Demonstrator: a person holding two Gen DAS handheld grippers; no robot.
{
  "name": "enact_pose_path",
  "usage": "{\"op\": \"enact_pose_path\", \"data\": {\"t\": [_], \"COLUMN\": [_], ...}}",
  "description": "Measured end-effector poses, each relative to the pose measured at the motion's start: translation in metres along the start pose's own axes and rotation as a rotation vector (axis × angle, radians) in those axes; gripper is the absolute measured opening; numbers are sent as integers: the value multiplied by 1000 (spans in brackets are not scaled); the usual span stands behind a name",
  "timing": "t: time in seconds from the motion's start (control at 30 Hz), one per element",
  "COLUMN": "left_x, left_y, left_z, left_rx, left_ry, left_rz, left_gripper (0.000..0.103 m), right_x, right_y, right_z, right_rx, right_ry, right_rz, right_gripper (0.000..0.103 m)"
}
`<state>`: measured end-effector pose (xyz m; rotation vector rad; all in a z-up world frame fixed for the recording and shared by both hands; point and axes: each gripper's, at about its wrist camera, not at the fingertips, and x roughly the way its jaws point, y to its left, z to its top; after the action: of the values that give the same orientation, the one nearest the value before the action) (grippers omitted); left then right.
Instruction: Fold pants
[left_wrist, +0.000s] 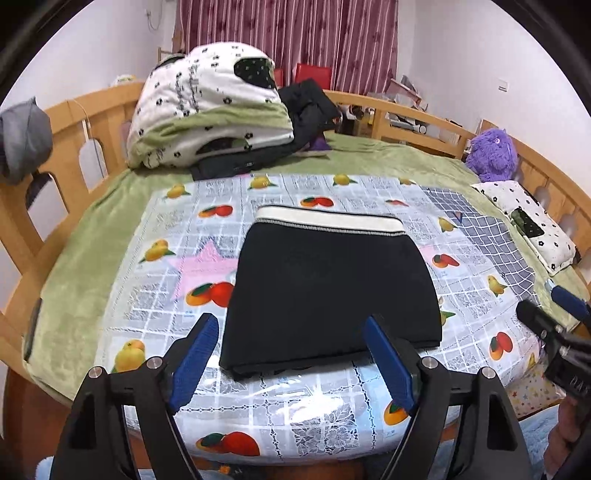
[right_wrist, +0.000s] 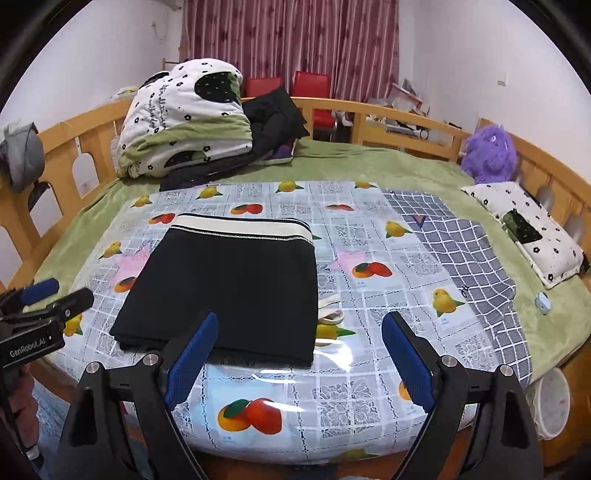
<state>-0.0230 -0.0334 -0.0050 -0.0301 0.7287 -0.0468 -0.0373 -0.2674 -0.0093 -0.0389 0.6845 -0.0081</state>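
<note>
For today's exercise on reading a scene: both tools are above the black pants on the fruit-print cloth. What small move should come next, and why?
Probably draw both tools back and leave the pants alone. They already lie as a flat, squared bundle, white waistband at the far edge, and the left tool and right tool both stand open with nothing between the pads, so nothing seems left to grip.

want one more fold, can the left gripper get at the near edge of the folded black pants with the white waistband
Probably yes. The left gripper is open and empty, just short of the folded black pants; nothing lies between on the fruit-print plastic cover.
</note>
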Motion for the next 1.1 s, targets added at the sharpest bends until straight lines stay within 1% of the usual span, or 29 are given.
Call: {"op": "enact_pose_path", "data": {"t": [0.13,0.27,0.43,0.63,1.1], "left_x": [-10,-13,-13,-13,-11], "left_y": [-3,-5,-4,-3,-7], "left_z": [-2,-4,-5,-7,-7], "left_rx": [16,19,10,2,7], "left_ry": [-23,-26,-27,-24,-17], "left_rz": [28,28,19,12,6], "left_gripper": [82,84,84,84,84], "right_x": [0,1,-5,-7,-8], "right_y": [1,2,10,16,15], "right_z": [-9,-15,-13,-11,-12], "right_rx": [23,30,15,10,36], "right_ry": [22,35,11,5,7], "right_rz": [11,1,8,9,2], "right_gripper": [95,95,95,95,95]}}
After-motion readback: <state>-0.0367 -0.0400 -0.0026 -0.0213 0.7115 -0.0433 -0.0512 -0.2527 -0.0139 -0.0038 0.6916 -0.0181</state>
